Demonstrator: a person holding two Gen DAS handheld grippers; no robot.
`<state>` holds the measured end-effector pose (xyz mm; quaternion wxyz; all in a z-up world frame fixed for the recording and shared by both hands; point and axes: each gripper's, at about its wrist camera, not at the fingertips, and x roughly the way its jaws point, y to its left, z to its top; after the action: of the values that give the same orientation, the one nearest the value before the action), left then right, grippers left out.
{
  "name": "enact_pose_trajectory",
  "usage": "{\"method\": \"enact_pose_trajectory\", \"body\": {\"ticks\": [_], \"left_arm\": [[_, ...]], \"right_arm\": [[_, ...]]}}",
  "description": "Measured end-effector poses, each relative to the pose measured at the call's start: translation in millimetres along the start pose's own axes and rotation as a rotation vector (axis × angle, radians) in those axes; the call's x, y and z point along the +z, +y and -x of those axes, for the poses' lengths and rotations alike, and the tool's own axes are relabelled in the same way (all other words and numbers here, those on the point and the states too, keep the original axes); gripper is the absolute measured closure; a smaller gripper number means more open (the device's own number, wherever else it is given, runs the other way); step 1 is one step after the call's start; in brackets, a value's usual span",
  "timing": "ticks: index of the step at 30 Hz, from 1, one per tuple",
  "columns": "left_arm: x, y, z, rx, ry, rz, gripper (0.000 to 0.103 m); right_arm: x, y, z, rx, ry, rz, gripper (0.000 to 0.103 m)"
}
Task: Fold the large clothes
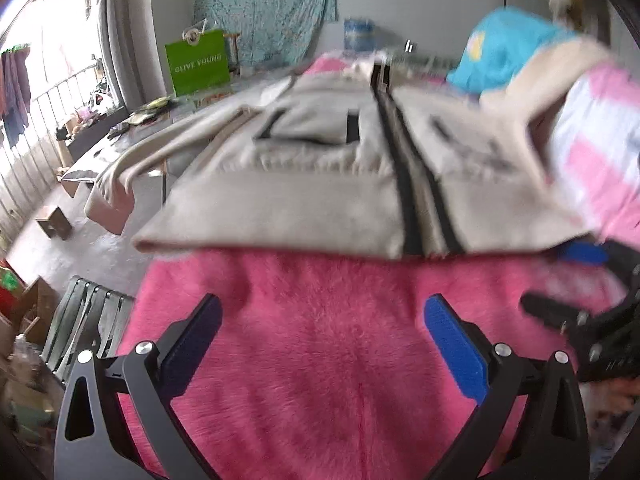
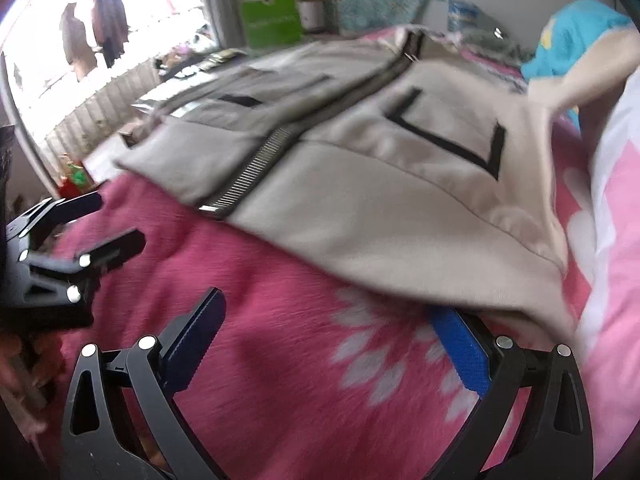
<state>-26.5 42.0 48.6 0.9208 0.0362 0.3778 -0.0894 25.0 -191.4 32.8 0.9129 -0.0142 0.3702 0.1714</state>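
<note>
The beige zip-front fleece jacket lies spread front-up on the fluffy pink blanket, black zipper running down the middle, hem nearest us. The left gripper hangs above the bare blanket short of the hem, jaws wide and empty. The right gripper is wide open too, and its blue pad looks to be nosing under the hem's corner, though blur makes contact hard to call. The smart play, I'd say: take both hem corners evenly, bite only the fleece and not the blanket, then lift together so the fold lands straight.
</note>
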Motion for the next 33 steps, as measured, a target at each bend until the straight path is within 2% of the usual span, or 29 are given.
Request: {"method": "enact_pose_trajectory", "body": {"ticks": [2,4,6,9,12,14,15,17,19,21,23,24,26,27,29,31,33], "left_arm": [[14,19,23,0.007,-0.065,0.058,0.004],[27,49,32,0.0,-0.093,0.161,0.004],[38,87,21,0.022,-0.071,0.283,0.004],[42,144,-4,0.08,-0.024,0.433,0.004],[34,202,-32,0.05,0.009,0.592,0.004],[20,248,-56,0.038,-0.011,0.741,0.004],[9,278,-71,0.028,-0.033,0.853,0.004],[-7,315,-92,0.001,-0.062,1.021,0.004],[-30,360,-110,-0.038,-0.158,1.232,0.006],[-40,391,-122,-0.057,-0.228,1.361,0.006],[-34,414,-133,-0.048,-0.254,1.359,0.008],[-23,426,-139,-0.005,-0.244,1.297,0.01],[-5,437,-146,0.033,-0.239,1.179,0.01],[8,444,-151,0.024,-0.244,1.109,0.011],[21,449,-159,-0.01,-0.255,1.054,0.011],[30,464,-170,-0.046,-0.279,1.035,0.011],[35,477,-190,-0.083,-0.264,1.039,0.011]], "right_arm": [[10,17,16,0.031,-0.07,0.047,0.006],[30,31,19,0.048,-0.111,0.072,0.006],[62,41,7,0.065,-0.13,0.08,0.006],[114,54,-17,0.081,-0.103,0.108,0.006],[165,70,-40,0.094,-0.134,0.194,0.006],[189,83,-60,0.048,-0.17,0.274,0.006],[202,89,-75,0.021,-0.172,0.301,0.006],[218,96,-99,0.024,-0.164,0.314,0.006],[232,103,-124,0.019,-0.15,0.332,0.006],[241,113,-150,0.036,-0.12,0.369,0.006],[254,123,-174,0.058,-0.095,0.402,0.006],[260,131,-192,0.065,-0.074,0.427,0.006],[272,143,-216,0.053,-0.052,0.472,0.006],[276,150,-227,0.053,-0.046,0.494,0.006],[288,165,-250,0.059,-0.042,0.532,0.006],[297,178,-264,0.08,-0.049,0.551,0.007],[306,186,-271,0.095,-0.08,0.53,0.007]]}}
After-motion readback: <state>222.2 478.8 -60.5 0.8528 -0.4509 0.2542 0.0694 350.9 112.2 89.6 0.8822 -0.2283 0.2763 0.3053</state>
